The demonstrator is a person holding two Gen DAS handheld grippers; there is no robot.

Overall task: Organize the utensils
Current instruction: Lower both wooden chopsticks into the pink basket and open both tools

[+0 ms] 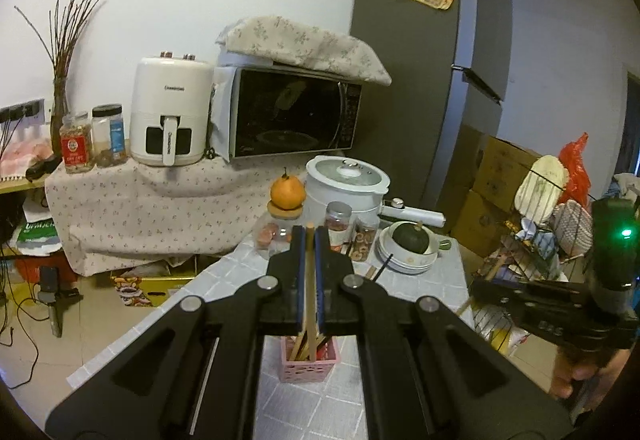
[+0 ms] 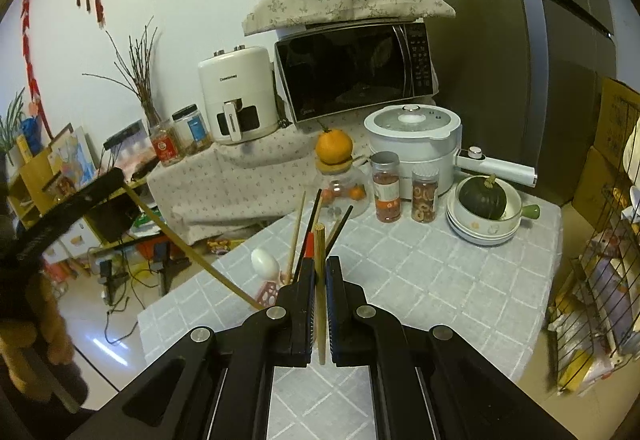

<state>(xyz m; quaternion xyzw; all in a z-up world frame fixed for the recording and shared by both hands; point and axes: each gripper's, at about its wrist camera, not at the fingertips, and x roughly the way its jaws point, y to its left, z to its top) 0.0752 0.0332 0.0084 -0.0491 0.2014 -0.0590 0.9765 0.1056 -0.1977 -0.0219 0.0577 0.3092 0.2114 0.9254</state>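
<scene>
My left gripper (image 1: 308, 236) is shut on a bamboo chopstick (image 1: 309, 280) whose lower end reaches into the pink perforated utensil holder (image 1: 309, 366) on the table. My right gripper (image 2: 319, 266) is shut on another bamboo chopstick (image 2: 320, 288), held upright just in front of the same pink holder (image 2: 269, 290). The holder contains several chopsticks, bamboo and black (image 2: 316, 211), and a white spoon (image 2: 264, 262). In the right wrist view the left gripper's chopstick (image 2: 188, 246) slants down to the holder. The right gripper body also shows in the left wrist view (image 1: 560, 304).
The table has a grey checked cloth (image 2: 420, 280). At its back stand a glass jar with an orange on top (image 2: 335, 147), two snack jars (image 2: 386, 187), a white electric pot (image 2: 416, 143) and stacked bowls with a green squash (image 2: 482, 199). A wire rack (image 2: 600, 300) is at the right.
</scene>
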